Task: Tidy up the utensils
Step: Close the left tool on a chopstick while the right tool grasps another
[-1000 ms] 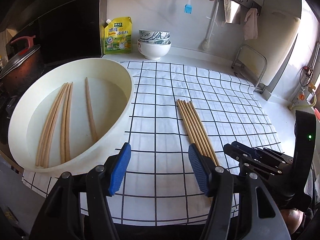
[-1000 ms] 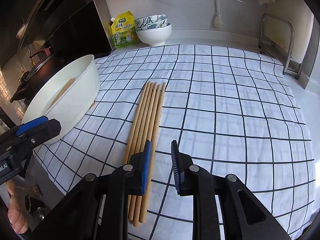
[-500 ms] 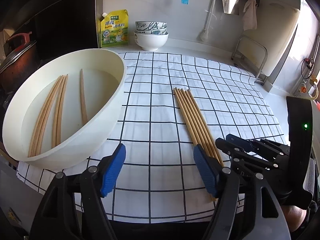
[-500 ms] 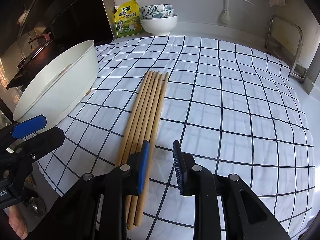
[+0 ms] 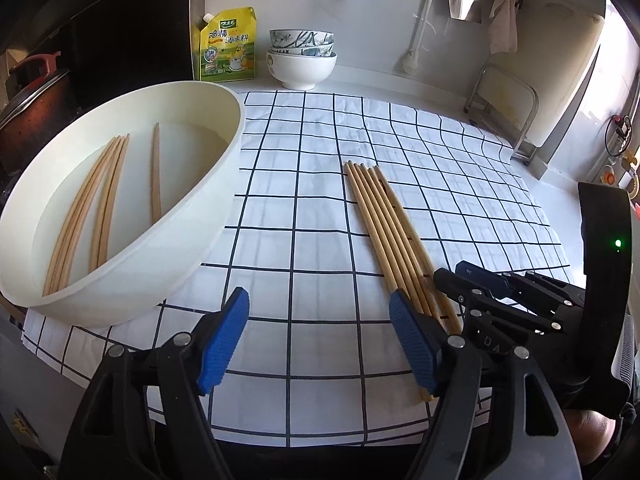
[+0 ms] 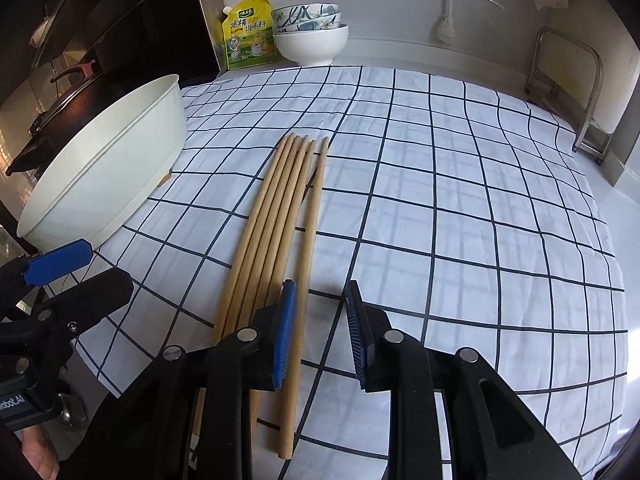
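Observation:
Several wooden chopsticks lie side by side on the checked cloth; they also show in the left wrist view. The rightmost one sits slightly apart from the bundle. More chopsticks lie in the big cream bowl at the left. My right gripper is open and empty, low over the near ends, with the apart chopstick between its fingers. My left gripper is wide open and empty, between the bowl and the bundle.
A stack of bowls and a yellow seasoning pouch stand at the back wall. A dark pot sits left of the cream bowl. A metal rack stands at the back right. The cloth's front edge is close.
Both grippers have drawn back and lowered a little. The right gripper has opened wider and shifted so the rightmost chopstick lies between its fingers. The chopsticks have not moved.

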